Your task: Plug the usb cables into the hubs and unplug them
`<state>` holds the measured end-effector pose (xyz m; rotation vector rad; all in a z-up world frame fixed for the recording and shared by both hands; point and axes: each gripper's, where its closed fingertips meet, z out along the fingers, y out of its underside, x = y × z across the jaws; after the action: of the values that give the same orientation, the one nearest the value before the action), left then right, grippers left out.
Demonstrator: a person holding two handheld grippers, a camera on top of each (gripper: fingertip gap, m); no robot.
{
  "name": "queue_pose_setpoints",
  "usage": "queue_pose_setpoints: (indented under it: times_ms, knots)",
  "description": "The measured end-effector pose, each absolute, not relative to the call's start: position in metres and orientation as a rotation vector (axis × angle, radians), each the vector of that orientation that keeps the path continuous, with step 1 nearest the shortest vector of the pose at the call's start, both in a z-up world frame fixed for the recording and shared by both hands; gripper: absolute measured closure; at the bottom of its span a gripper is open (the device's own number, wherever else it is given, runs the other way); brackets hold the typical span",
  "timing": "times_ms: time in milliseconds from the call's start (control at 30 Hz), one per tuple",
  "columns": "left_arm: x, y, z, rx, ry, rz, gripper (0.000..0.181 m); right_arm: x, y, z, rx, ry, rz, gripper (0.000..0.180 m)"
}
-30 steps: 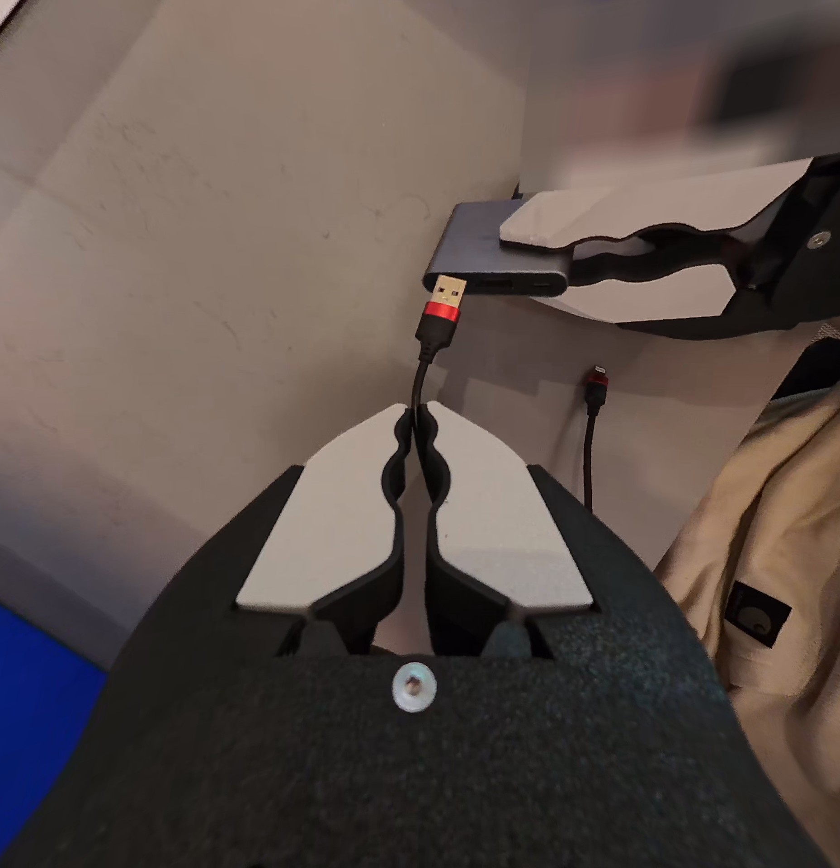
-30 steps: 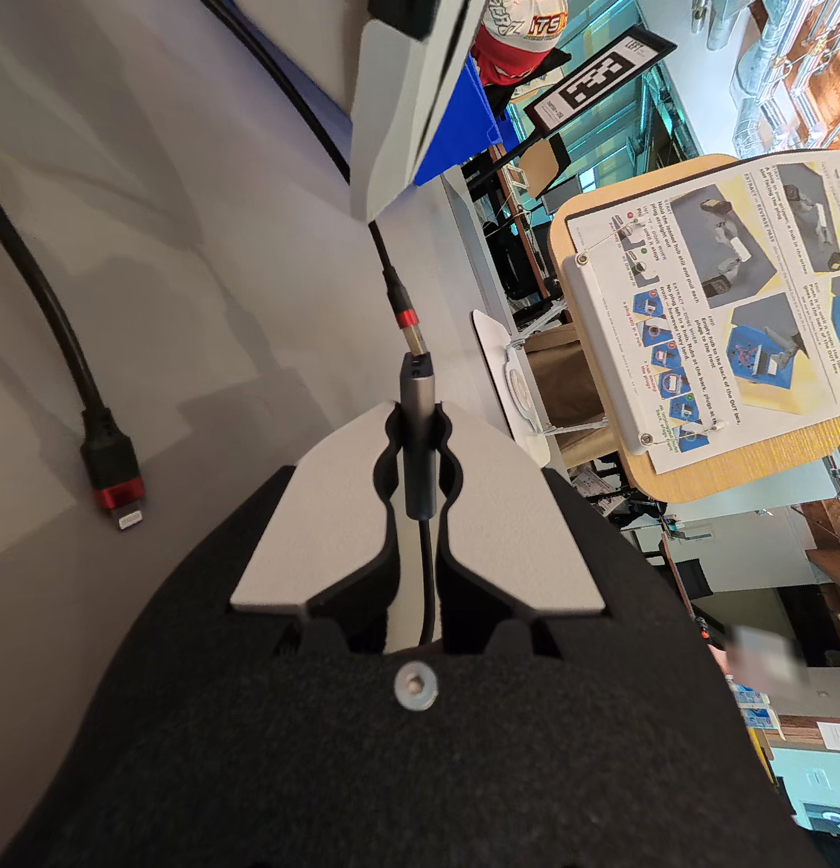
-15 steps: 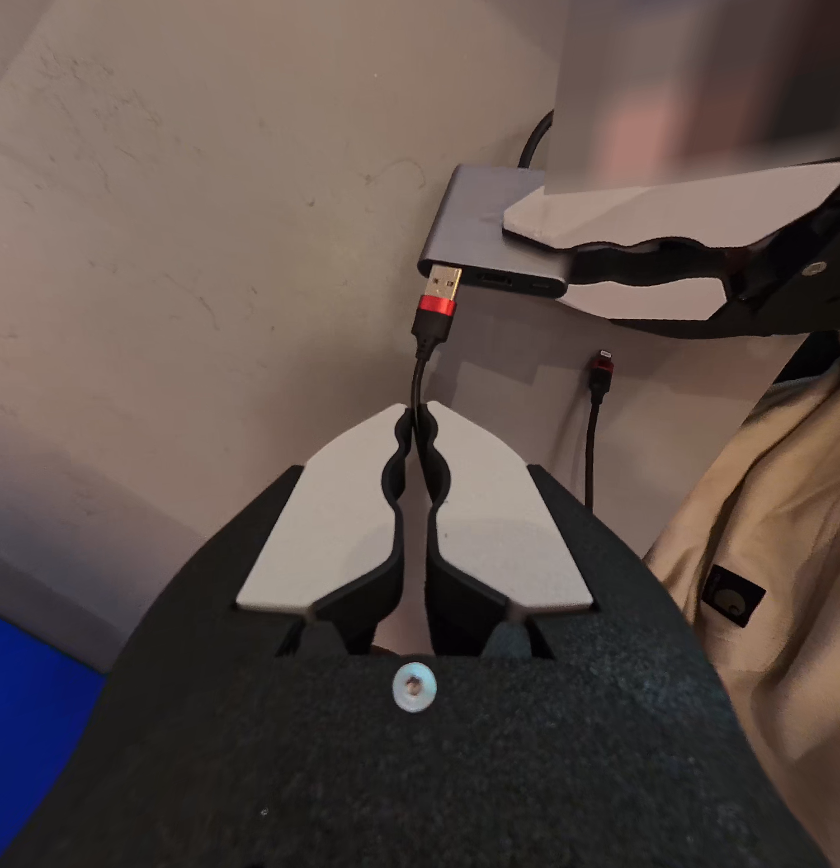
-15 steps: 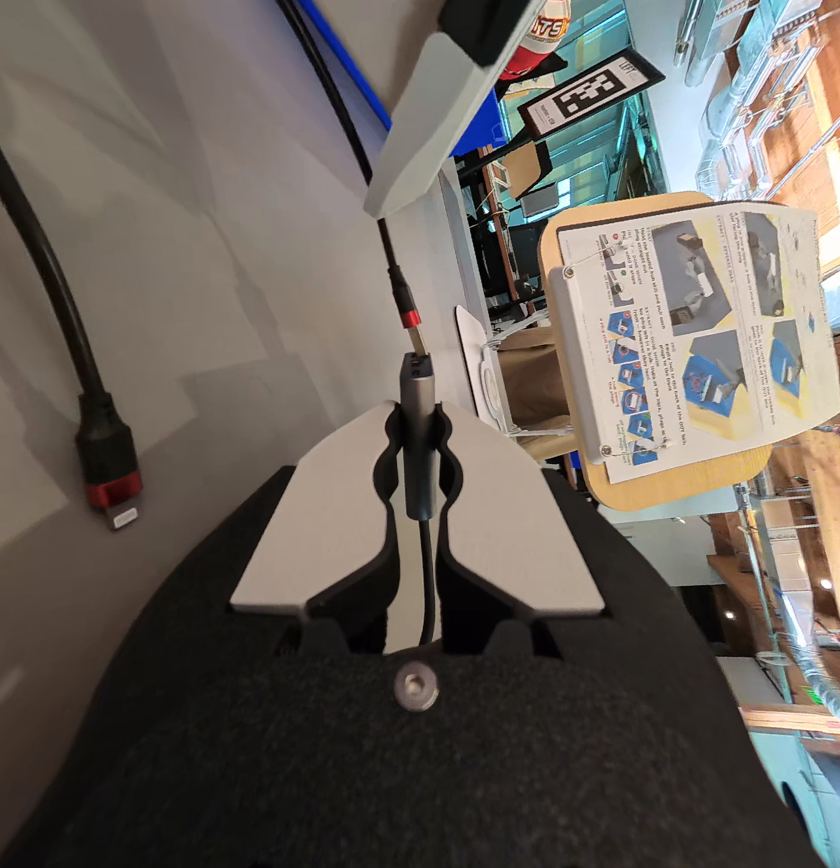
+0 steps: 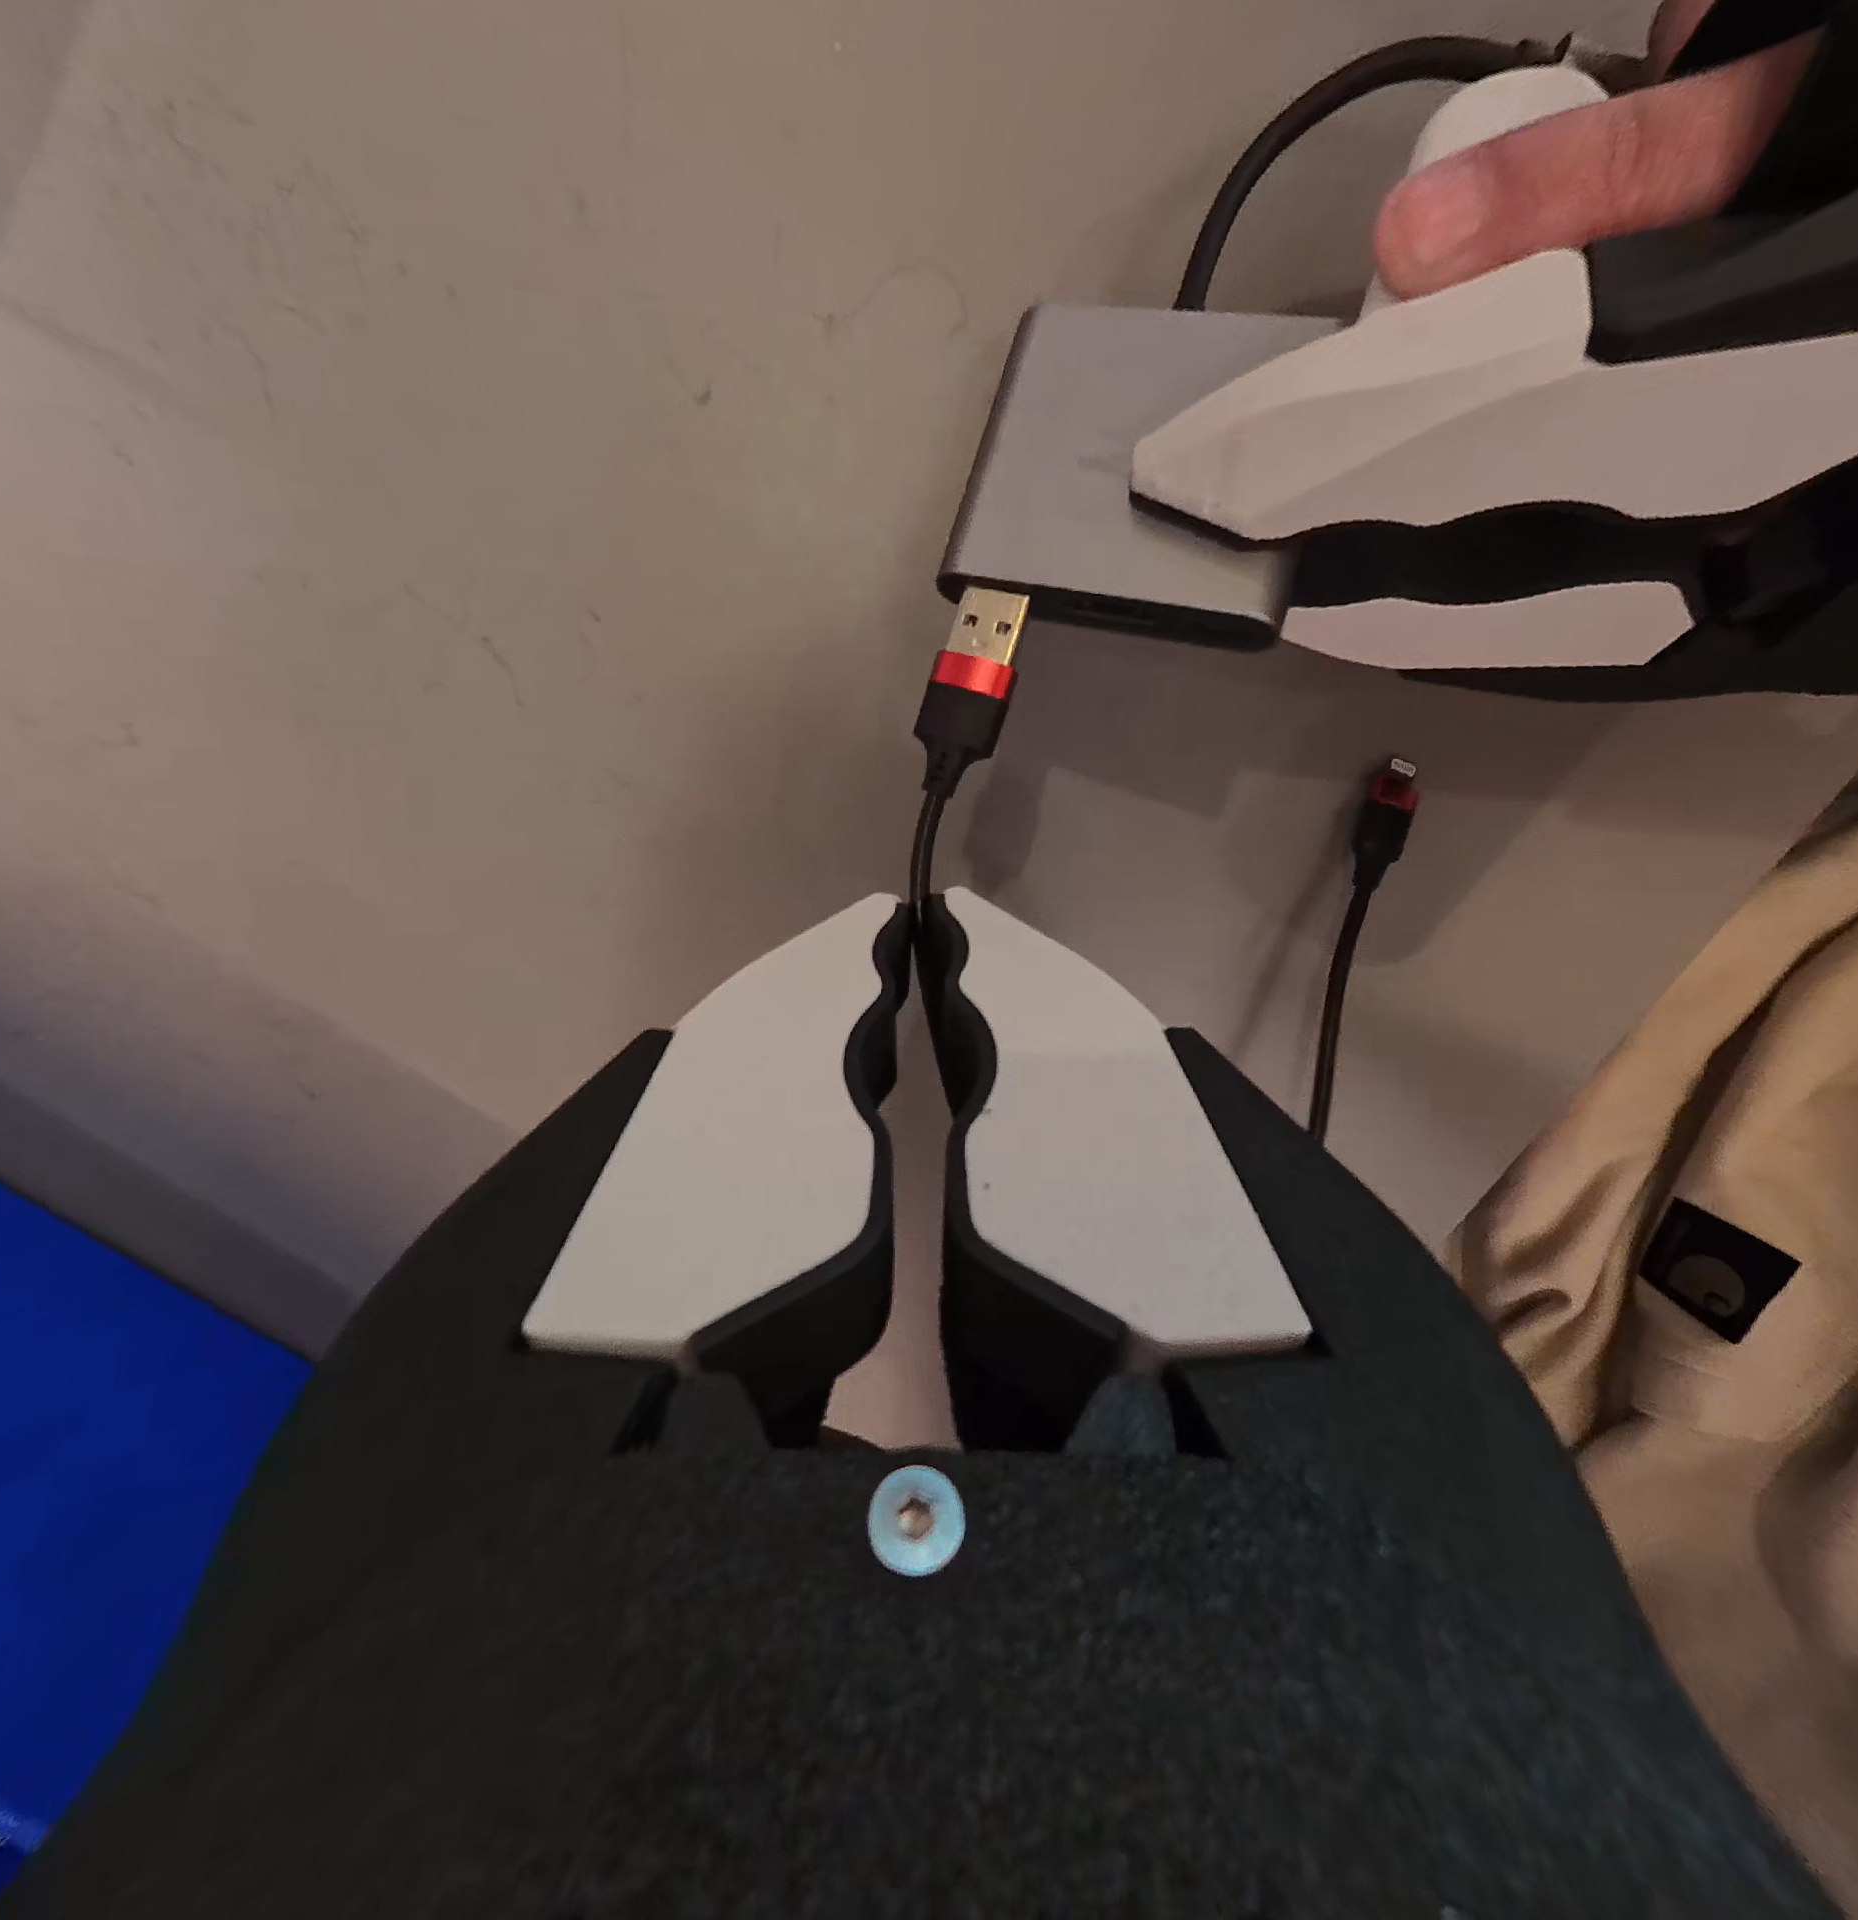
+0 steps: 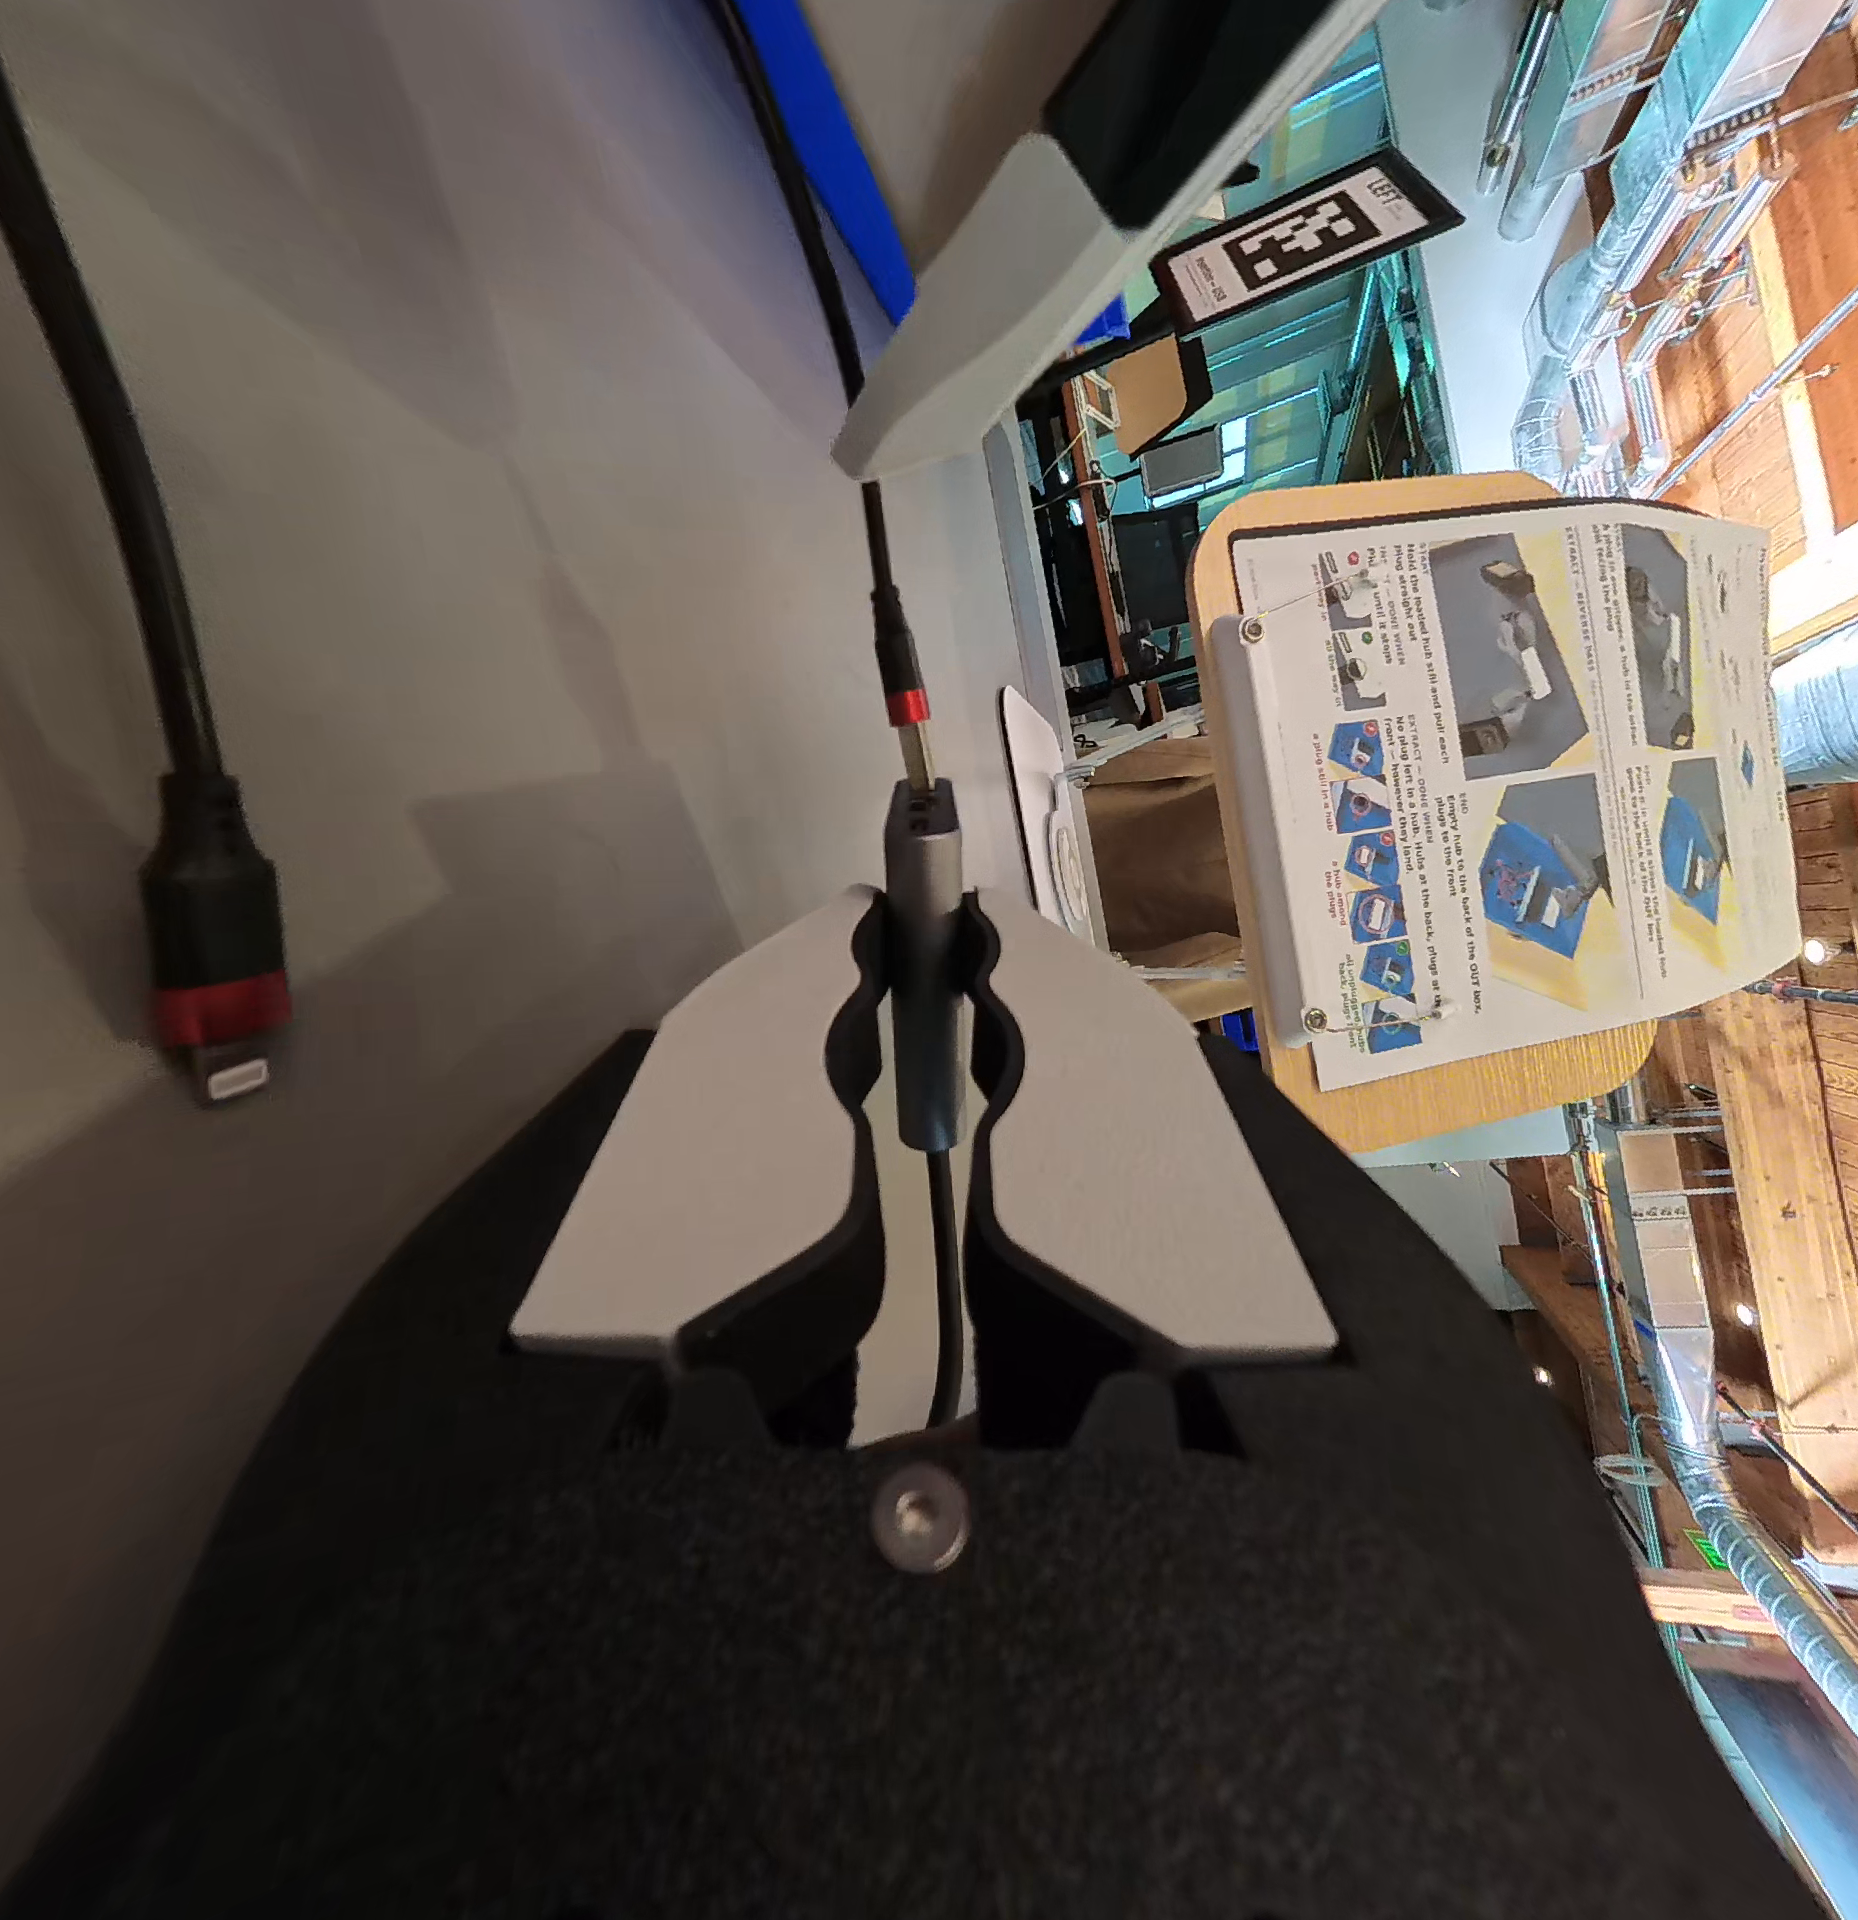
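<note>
Left gripper (image 5: 920, 914) clamped tight on the thin black cable (image 5: 923, 847) just behind the gold USB-A plug with red collar (image 5: 975, 652). Plug tip right at the port edge of the flat grey metal hub (image 5: 1086, 457), barely in if at all. Right gripper (image 6: 923, 914) pinched shut on that hub, held above the pale grey table (image 5: 385, 416). Second red-collared black cable end (image 5: 1384, 812) lying on the table, well apart.

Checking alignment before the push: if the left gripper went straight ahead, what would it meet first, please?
The left gripper carries the gold USB plug, which would likely meet the grey metal hub first.
</note>
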<state>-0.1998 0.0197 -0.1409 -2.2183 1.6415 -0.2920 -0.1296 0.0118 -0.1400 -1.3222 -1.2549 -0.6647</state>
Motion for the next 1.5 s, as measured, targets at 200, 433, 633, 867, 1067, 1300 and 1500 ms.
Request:
queue_pose_setpoints:
  times_ms: [200,433,633,867,1067,1300,1500]
  knots:
    - [-0.195,0.018,-0.139,-2.221,1.638,-0.344,0.178,-0.126,0.013,-0.140,-1.330,-1.248,-0.668,0.167]
    - [-0.194,0.018,-0.136,-2.207,1.641,-0.344,0.178,-0.126,0.013,-0.142,-1.328,-1.266,-0.679,0.167]
    - [-0.194,0.020,-0.136,-2.208,1.641,-0.409,0.178,-0.127,0.011,-0.142,-1.313,-1.273,-0.687,0.167]
    - [-0.193,0.023,-0.136,-2.149,1.616,-0.486,0.178,-0.126,0.011,-0.141,-1.329,-1.258,-0.652,0.167]
    - [-0.193,0.024,-0.140,-2.093,1.601,-0.586,0.178,-0.124,0.012,-0.142,-1.363,-1.244,-0.605,0.167]
    - [-0.184,0.026,-0.150,-2.025,1.551,-0.757,0.178,-0.119,0.015,-0.155,-1.394,-1.300,-0.651,0.167]
    - [-0.181,0.029,-0.143,-2.016,1.500,-0.905,0.178,-0.121,0.013,-0.159,-1.396,-1.326,-0.639,0.167]
